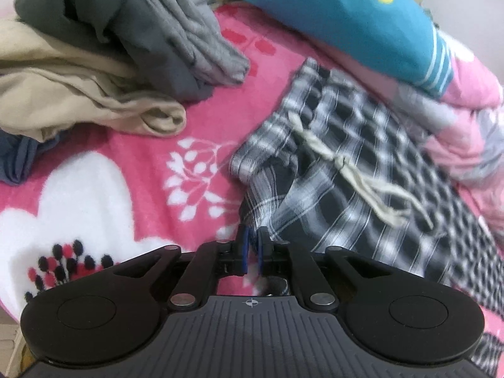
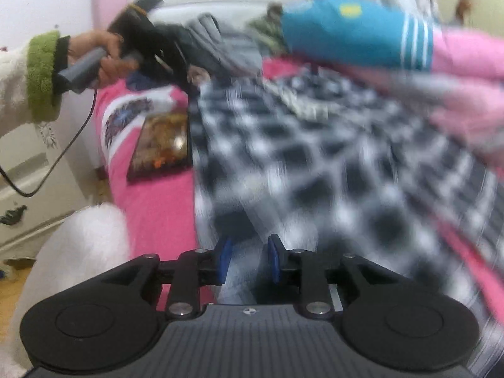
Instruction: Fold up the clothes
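Observation:
A black-and-white plaid garment (image 1: 346,163) with a pale drawstring (image 1: 340,160) lies spread on the pink blanket (image 1: 126,157). My left gripper (image 1: 253,236) sits at its near left corner. Its blue pads stand a narrow gap apart and no cloth shows between them. In the right wrist view the same plaid garment (image 2: 315,163) is blurred and fills the middle. My right gripper (image 2: 250,245) hovers over its near edge, open, with the cloth below the gap and the pads not pressing on it.
Crumpled grey (image 1: 157,31) and beige (image 1: 78,94) clothes are heaped at the back left. A blue cushion with a yellow dot (image 1: 346,15) lies at the back right. A person's hand (image 2: 104,60) in a green-cuffed sleeve holds the other gripper. A dark framed picture (image 2: 163,145) lies on the blanket.

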A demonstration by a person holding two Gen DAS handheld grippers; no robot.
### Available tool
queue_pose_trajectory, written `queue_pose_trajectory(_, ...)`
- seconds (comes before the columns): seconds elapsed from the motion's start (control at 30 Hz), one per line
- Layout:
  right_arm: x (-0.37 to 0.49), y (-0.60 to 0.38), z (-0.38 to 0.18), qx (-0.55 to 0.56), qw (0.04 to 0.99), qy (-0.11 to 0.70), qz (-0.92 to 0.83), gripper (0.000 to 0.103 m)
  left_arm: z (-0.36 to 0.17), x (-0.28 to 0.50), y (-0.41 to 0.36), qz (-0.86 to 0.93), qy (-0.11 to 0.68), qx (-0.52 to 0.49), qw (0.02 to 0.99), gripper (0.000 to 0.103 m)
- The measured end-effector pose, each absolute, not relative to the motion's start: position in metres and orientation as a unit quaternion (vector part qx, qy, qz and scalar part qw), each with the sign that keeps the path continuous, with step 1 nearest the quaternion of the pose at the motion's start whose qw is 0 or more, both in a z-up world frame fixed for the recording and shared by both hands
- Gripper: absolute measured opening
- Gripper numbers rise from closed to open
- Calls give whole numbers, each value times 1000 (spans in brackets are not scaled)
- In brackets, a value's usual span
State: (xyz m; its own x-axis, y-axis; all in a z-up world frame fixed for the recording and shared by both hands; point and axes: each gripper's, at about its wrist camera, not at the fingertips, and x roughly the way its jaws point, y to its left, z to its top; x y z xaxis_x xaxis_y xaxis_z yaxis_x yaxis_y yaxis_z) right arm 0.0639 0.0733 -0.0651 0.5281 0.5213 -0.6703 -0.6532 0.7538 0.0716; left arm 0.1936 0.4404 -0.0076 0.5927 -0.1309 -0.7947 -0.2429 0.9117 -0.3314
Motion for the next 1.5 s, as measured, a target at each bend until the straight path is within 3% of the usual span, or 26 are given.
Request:
queue_pose_trajectory(0.03,63,64,-63,-73,865,356,345,30,-3,190,439,38,438,-204,875,14)
queue_pose_trajectory(0.13,61,31,-58,-9,857,371,359,48,16,176,427,48,402,-177,897,16)
queue_pose_trajectory(0.2,57,4,-52,22,862,371,344,49,30,165,415,53,377,-154,912,19)
queue_pose_trajectory(0.3,51,-39,-39,64,878,367,299,61,47,145,386,36,350,-115,929,33)
queue_pose_trajectory(0.37,49,-69,-31,88,893,360,255,71,51,127,355,4,341,-92,936,37)
queue_pose_trajectory(0.5,41,-130,-17,120,914,354,157,74,37,100,285,-79,343,-71,933,56)
queue_pose_trajectory(0.53,34,-144,-13,123,919,350,130,76,30,95,267,-98,347,-68,930,57)
queue_pose_trajectory(0.6,17,-171,-5,128,928,340,79,82,17,85,232,-133,355,-62,923,59)
queue_pose_trajectory(0.73,-34,-217,14,98,950,295,-29,103,-4,75,170,-201,364,-62,907,67)
queue_pose_trajectory(1.0,-123,-304,28,58,937,214,-269,103,-25,78,90,-265,393,-51,879,69)
queue_pose_trajectory(1.23,-111,-383,-6,120,934,230,-246,103,-31,69,61,-246,391,-4,887,74)
queue_pose_trajectory(1.3,-93,-404,-21,146,928,259,-225,99,-33,69,57,-236,393,-2,889,74)
queue_pose_trajectory(1.43,-51,-426,-52,167,917,319,-170,77,-37,67,47,-217,385,11,897,74)
queue_pose_trajectory(1.5,-37,-424,-62,163,916,337,-145,72,-39,65,42,-209,380,21,901,74)
